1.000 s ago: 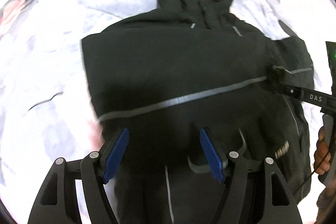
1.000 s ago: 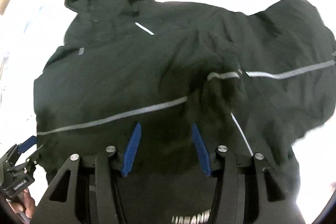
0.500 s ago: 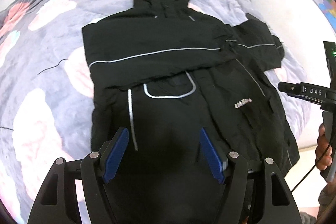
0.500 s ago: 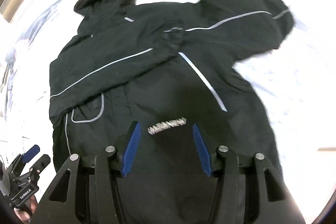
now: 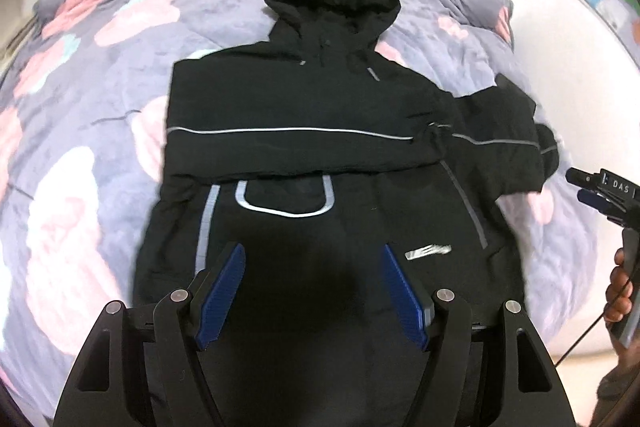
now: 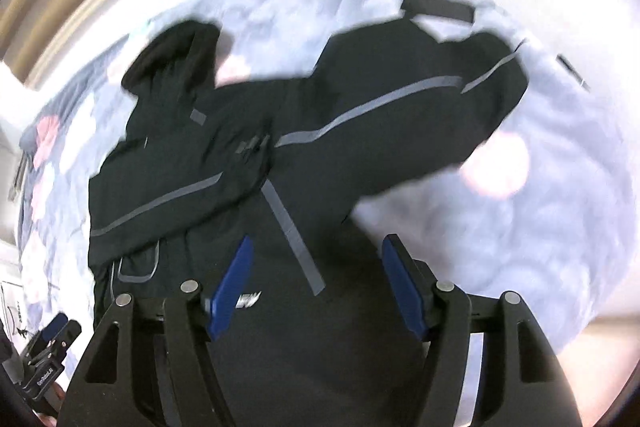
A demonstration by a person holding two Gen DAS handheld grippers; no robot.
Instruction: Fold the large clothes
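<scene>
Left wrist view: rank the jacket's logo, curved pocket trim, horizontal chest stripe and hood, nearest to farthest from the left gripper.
From the left gripper:
1. logo, just right of it
2. curved pocket trim, ahead, centre
3. horizontal chest stripe, across the folded sleeve
4. hood, far end

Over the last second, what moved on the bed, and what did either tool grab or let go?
Both tools, left and right, pulled back from the jacket, so far more of the bed shows. The right one was close over the folded sleeve and swung toward the other sleeve. Nothing was grabbed. Unchanged: both open, jacket flat, one sleeve folded across its chest.
</scene>
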